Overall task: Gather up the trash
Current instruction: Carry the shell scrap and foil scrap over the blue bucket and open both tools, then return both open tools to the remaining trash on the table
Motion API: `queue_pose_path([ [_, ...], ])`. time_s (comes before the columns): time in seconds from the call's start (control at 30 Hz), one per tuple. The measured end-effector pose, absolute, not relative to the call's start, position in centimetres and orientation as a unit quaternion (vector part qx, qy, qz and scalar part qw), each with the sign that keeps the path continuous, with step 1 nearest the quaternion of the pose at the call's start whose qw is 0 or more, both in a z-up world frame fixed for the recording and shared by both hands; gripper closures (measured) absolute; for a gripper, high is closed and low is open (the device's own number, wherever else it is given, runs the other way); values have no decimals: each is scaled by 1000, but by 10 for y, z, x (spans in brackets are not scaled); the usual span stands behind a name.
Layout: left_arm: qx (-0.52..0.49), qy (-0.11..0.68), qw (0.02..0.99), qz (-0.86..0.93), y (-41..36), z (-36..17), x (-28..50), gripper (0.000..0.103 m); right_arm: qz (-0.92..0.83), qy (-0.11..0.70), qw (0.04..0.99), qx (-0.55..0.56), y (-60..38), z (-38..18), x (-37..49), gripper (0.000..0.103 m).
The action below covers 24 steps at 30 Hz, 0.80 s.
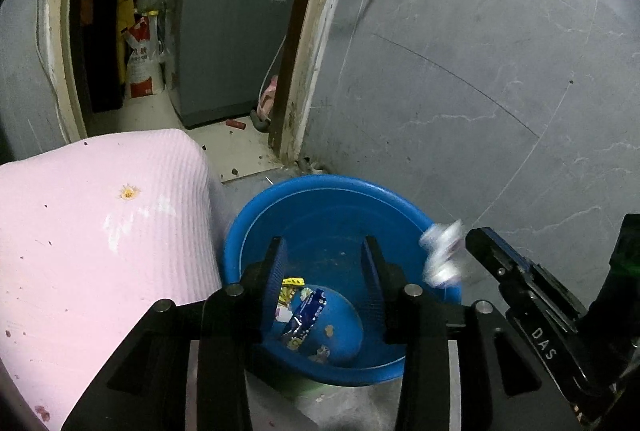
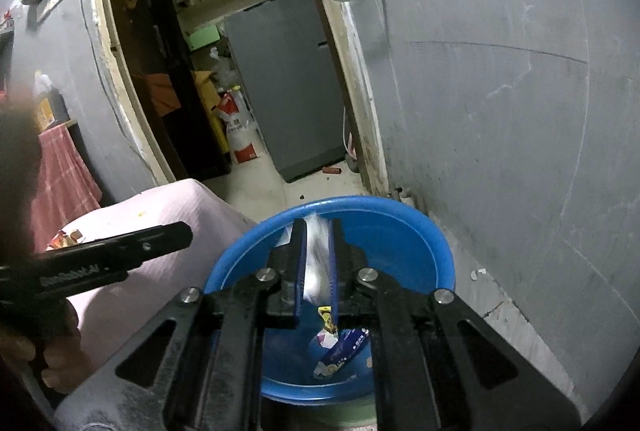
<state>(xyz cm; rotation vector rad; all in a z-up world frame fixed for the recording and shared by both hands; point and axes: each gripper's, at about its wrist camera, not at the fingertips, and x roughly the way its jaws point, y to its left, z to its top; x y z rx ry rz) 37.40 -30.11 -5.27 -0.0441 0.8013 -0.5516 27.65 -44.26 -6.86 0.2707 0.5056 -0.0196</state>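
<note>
A blue plastic basin (image 1: 320,183) (image 2: 400,207) stands on the floor against the grey wall. A blue wrapper (image 1: 308,315) (image 2: 344,347) and a yellow wrapper (image 1: 290,287) (image 2: 326,315) lie in it. My left gripper (image 1: 324,251) hangs open over the basin with nothing between its fingers; in the right wrist view it comes in from the left (image 2: 176,235). My right gripper (image 2: 317,251) is over the basin too, nearly shut, with a blurred white crumpled wrapper (image 2: 316,259) (image 1: 442,255) filling the narrow gap between its pads. The left wrist view shows that gripper at the right (image 1: 480,239).
A pink cloth-covered surface (image 1: 100,231) (image 2: 180,207) with small scraps on it stands left of the basin. Behind is a doorway with a grey appliance (image 1: 236,27) (image 2: 288,83) and a sack (image 1: 140,59). A person's hand (image 2: 24,343) holds the left gripper.
</note>
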Motion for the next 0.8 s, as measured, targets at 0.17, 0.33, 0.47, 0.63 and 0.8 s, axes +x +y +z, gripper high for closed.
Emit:
queue_pose_path([
  [0.17, -32, 380, 886, -264, -294, -47, 370, 65, -12, 250, 958, 137, -442, -65, 275, 76],
  [0.33, -49, 357, 896, -258, -279, -32, 361, 55, -16, 225, 966, 130, -437, -48, 265, 60],
  [0.47, -61, 329, 908, -251, -257, -9, 350, 43, -17, 196, 973, 121, -431, -25, 253, 41],
  [0.63, -83, 287, 927, -227, -218, 21, 337, 16, -13, 155, 982, 109, -415, 7, 238, 19],
  [0.8, -94, 244, 947, -189, -177, 47, 322, 6, 4, 126, 987, 98, -387, 33, 227, 0],
])
